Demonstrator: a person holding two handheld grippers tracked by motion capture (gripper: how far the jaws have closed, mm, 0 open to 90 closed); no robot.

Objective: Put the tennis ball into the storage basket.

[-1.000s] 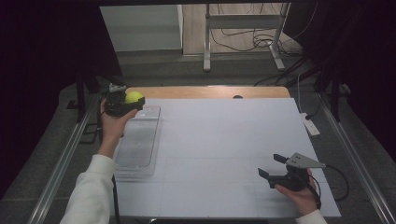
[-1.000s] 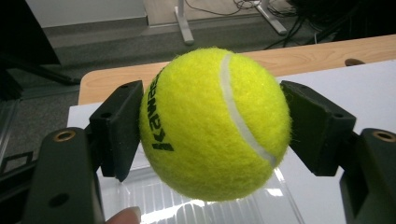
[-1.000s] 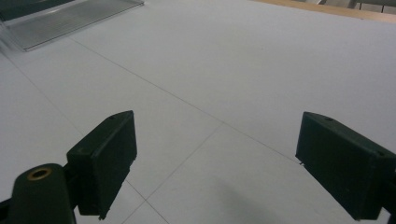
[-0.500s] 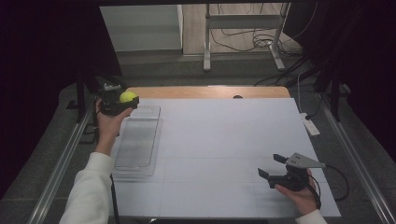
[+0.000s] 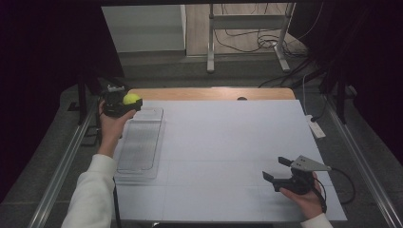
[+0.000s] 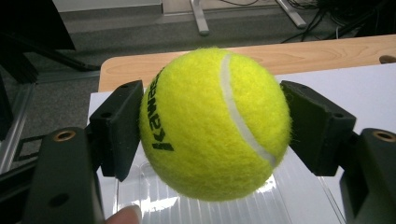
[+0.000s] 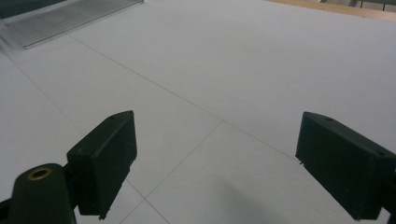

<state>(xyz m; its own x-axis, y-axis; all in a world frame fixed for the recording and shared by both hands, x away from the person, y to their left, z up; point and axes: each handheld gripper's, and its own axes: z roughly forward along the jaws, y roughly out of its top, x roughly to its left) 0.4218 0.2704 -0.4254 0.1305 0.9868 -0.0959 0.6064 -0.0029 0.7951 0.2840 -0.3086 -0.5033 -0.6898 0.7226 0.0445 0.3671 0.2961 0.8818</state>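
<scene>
White sheeting covers most of the table point(image 5: 228, 152), with a strip of bare wood along its far edge and dark surroundings past that.

I see my left gripper point(image 6: 212, 126) clamped on a yellow tennis ball point(image 6: 215, 122); both black pads press into the felt on opposite sides. Black lettering runs up the ball's left face, only partly legible to me. A fingertip cuts in at the bottom edge of the left gripper view. In the high view this gripper point(image 5: 127, 103) hangs over the far left corner of the table, above the far end of a clear ribbed tray point(image 5: 140, 145). The ball point(image 5: 131, 99) hides most of what lies directly under it.

My right gripper point(image 7: 219, 165) stands wide apart with nothing between the pads, just bare sheet and faint seam lines. In the high view it point(image 5: 278, 169) sits low near the right front corner, well apart from ball and tray.
</scene>
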